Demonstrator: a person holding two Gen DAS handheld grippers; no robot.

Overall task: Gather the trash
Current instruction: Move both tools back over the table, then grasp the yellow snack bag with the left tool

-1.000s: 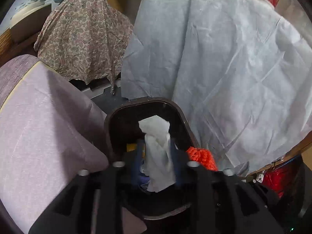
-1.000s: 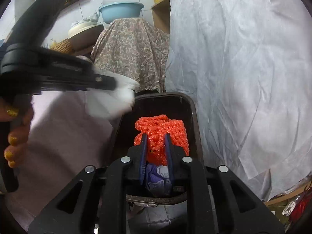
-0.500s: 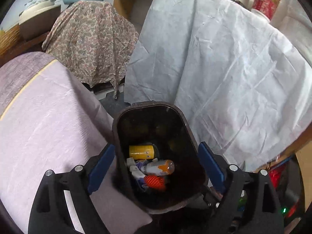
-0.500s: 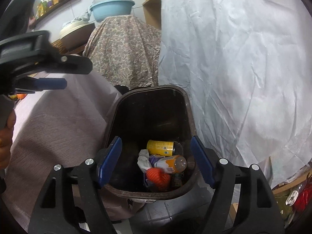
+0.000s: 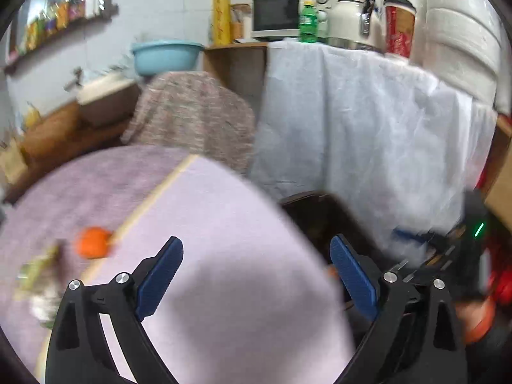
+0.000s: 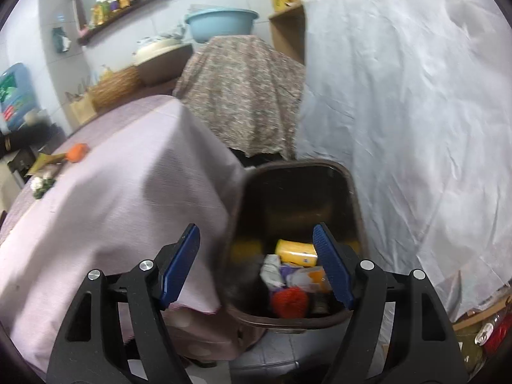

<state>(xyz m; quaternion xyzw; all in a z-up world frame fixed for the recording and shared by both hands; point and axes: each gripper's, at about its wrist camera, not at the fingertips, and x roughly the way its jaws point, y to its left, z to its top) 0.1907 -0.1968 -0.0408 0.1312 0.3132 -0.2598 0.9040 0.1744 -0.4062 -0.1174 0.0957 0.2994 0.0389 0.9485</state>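
Observation:
The brown trash bin [image 6: 297, 166] stands on the floor between the purple-clothed table [image 6: 128, 192] and a white sheet. In it lie a yellow can [image 6: 296, 252], a crumpled white tissue [image 6: 270, 270], an orange-capped bottle [image 6: 310, 278] and an orange net ball [image 6: 289, 300]. My right gripper [image 6: 256, 265] hangs open over the bin's near rim, holding nothing. My left gripper [image 5: 256, 275] is over the table's corner with its jaws opening and nothing between them. An orange piece [image 5: 92, 242] and blurred scraps [image 5: 41, 275] lie on the table, at the left of this view.
A white sheet [image 6: 400, 112] drapes the counter on the right; a microwave [image 5: 278, 12], a green bottle and cups stand on it. Behind the bin is something covered by a floral cloth [image 6: 243, 96], and above it a blue basin [image 6: 220, 24]. The bin [image 5: 320, 214] is on the right in the left wrist view.
Both grippers opened and dropped the white tissue and the orange net into the bin. The left gripper then swung up and left over the table. The right one drew back a little.

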